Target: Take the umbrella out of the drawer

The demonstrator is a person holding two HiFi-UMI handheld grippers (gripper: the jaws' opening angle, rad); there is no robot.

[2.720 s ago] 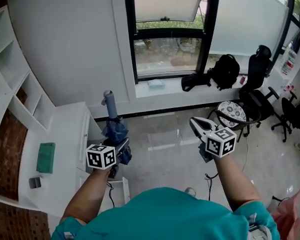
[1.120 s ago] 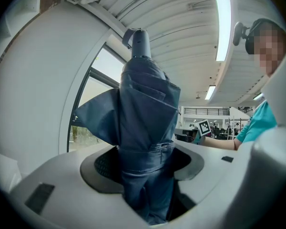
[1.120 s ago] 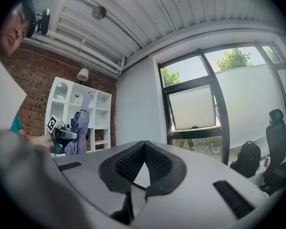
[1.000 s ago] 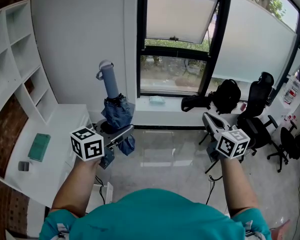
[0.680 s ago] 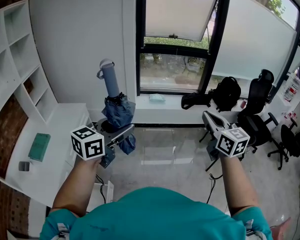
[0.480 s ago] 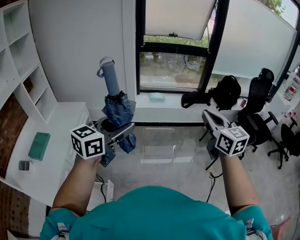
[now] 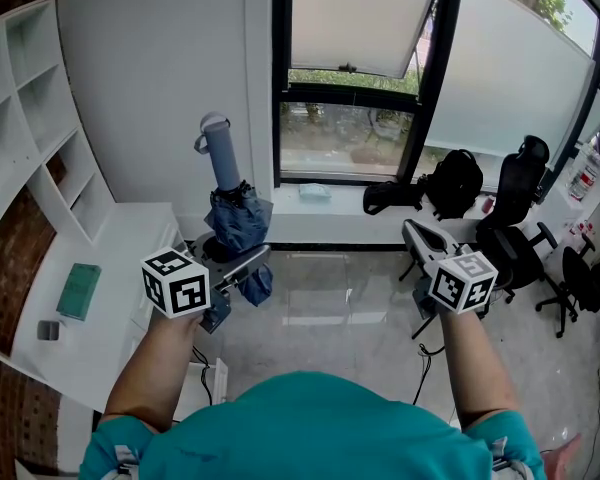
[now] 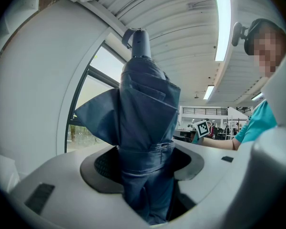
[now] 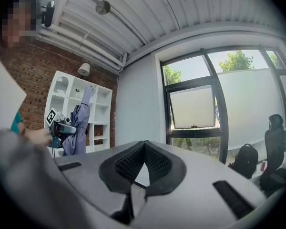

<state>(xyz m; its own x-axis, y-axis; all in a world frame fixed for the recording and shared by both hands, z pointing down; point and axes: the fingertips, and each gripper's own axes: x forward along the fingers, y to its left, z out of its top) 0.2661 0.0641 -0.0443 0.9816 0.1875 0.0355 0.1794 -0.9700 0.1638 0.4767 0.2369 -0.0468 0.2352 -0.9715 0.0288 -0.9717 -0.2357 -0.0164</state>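
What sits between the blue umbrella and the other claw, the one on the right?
Nothing: in the head view, only open air separates the umbrella from the right gripper, with shiny floor beneath.

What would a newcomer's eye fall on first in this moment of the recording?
The folded blue umbrella stands out first: it is held upright in mid-air, left of centre, clamped in the left gripper, grey handle on top. Next comes the right gripper, empty with its jaws together, held level at the right before the big dark-framed window.
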